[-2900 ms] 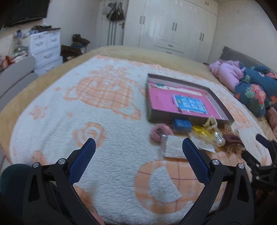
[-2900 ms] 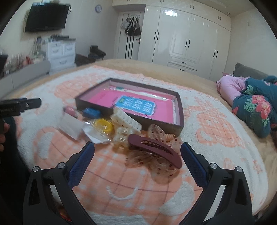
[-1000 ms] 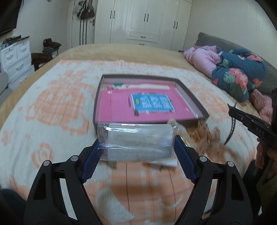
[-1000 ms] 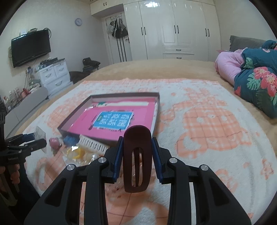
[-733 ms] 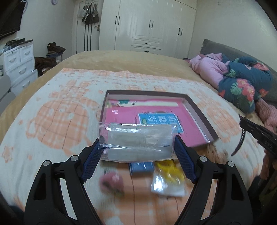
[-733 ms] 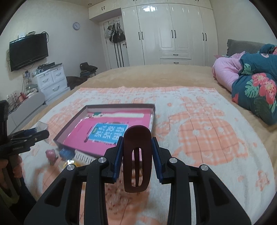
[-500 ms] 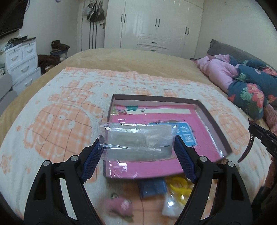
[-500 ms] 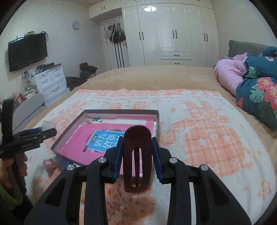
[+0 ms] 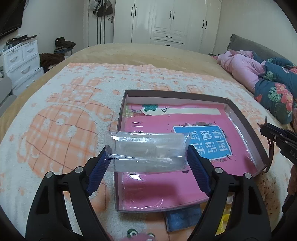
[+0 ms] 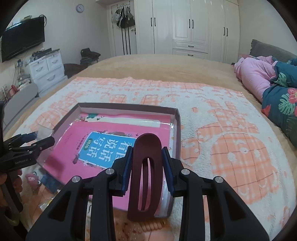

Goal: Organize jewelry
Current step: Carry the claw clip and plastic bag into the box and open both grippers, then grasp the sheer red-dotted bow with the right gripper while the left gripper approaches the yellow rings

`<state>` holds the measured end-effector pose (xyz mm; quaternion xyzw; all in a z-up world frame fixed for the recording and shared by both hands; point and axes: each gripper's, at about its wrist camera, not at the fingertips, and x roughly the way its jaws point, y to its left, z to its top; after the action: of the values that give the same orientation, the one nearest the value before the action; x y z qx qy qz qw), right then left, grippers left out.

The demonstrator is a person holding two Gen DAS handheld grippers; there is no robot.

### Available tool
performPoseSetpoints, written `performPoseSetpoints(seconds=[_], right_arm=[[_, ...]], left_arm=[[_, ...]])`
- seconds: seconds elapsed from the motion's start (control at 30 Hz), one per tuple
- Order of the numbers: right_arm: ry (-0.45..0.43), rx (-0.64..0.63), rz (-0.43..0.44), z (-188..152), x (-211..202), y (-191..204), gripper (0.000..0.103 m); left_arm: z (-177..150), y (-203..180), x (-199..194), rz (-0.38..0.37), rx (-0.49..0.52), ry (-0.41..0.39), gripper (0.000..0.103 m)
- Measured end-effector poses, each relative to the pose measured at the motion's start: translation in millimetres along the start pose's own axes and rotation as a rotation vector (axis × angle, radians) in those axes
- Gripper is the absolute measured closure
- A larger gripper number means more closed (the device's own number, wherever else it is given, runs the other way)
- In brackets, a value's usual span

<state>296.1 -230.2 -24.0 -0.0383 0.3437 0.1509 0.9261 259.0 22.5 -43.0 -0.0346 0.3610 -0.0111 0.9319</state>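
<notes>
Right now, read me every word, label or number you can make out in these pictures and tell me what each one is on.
"看图说话写话", large white characters on the blue label of the pink book lying in the box.
Small white print on the side of the left gripper: too blurred to read.
Green tag on the label and small print along the book's edge: too small to read.
Wall clock: numbers unreadable.
</notes>
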Motion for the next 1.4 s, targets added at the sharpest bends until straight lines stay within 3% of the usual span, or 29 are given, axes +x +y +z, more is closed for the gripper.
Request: performPoseSetpoints(seconds=[0.33, 0.6, 1.07, 1.4], right_arm=[[0.027, 0.010, -0.032, 3, 24, 3, 0.073], [0.000, 0.024, -0.039, 9, 23, 2, 0.073], [-0.095, 0.082, 0.011, -13, -43, 0, 0.040], [-0.150, 0.051, -0.006, -41, -88, 4, 0.030]], left_arm=[[1, 3, -2, 0.001, 0.006, -0.019, 0.023], [3, 3, -14, 0.004, 0.006, -0.055, 0.020], [-3, -3, -61, -0.031, -0.014, -0.137, 0.013], [-11, -10, -89, -0.042, -0.011, -0.178, 0.012]])
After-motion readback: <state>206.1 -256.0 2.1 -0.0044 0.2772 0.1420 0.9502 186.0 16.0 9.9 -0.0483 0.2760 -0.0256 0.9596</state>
